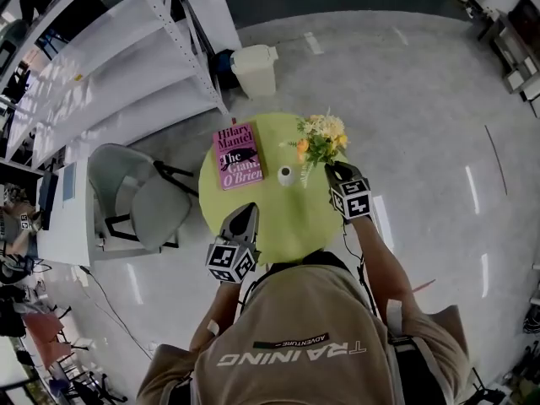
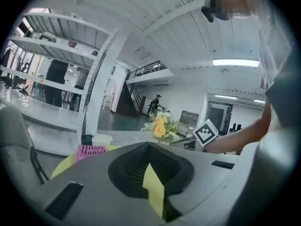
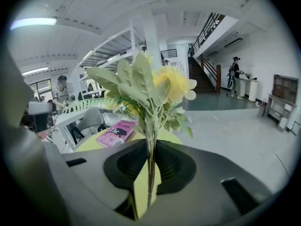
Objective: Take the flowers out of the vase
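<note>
Green stems (image 3: 150, 147) are pinched between the jaws of our right claw (image 3: 148, 185). The yellow flowers (image 1: 322, 137) rise from it at the upper right of the round table (image 1: 291, 230), just right of the small white vase (image 1: 286, 175). Our left claw (image 1: 246, 212) hovers over the table's lower left, its jaws a little apart with nothing between them. A pink book (image 1: 238, 155) lies left of the vase.
</note>
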Demonstrator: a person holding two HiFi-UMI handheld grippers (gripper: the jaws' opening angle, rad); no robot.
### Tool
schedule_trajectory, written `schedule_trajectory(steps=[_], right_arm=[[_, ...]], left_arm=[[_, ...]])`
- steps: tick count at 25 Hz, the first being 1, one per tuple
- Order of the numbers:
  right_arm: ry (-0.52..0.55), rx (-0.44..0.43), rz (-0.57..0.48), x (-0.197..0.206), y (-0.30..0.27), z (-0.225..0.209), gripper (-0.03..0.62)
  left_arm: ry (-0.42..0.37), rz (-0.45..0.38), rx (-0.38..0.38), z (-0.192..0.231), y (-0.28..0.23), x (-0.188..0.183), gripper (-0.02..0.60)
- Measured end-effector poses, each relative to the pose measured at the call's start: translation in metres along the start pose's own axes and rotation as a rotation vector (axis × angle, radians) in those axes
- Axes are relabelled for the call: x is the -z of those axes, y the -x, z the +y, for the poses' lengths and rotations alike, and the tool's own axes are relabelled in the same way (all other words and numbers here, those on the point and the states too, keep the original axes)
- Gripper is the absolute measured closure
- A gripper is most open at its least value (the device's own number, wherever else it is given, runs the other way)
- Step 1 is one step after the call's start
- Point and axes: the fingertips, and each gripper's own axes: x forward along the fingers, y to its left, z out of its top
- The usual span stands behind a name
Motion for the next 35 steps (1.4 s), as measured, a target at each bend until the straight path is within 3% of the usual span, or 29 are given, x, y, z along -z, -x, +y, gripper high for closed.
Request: schedule_trajectory(steps=[12,24,27,31,35], right_arm=[[0.023,0.057,0.178,0.065,-0.064,-0.041,0.540],[-0.001,-0.001,0.324,0.110,-0.113,-0.027,0.515],[-0.039,-0.029,0.332,0.115,-0.115,-0.023,0.485],[-0.076,-0.079,0.312,0.110,-0.116,-0.016,0.366],[-0.114,-0.090,0.283,0.101,-0.109,-0.013,0.360]], left_arm=[[0.013,0.058,-0.065,0.005,-0.024,-0.002,0.580],[0.083,0.098,-0.110,0.031,-0.044,0.008,0.580],[0.083,0.098,-0.101,0.032,-0.048,0.009,0.580],[0.081,0.096,-0.091,0.032,-0.051,0.007,0.580],[0.076,0.085,-0.085,0.032,-0.050,0.008,0.580]])
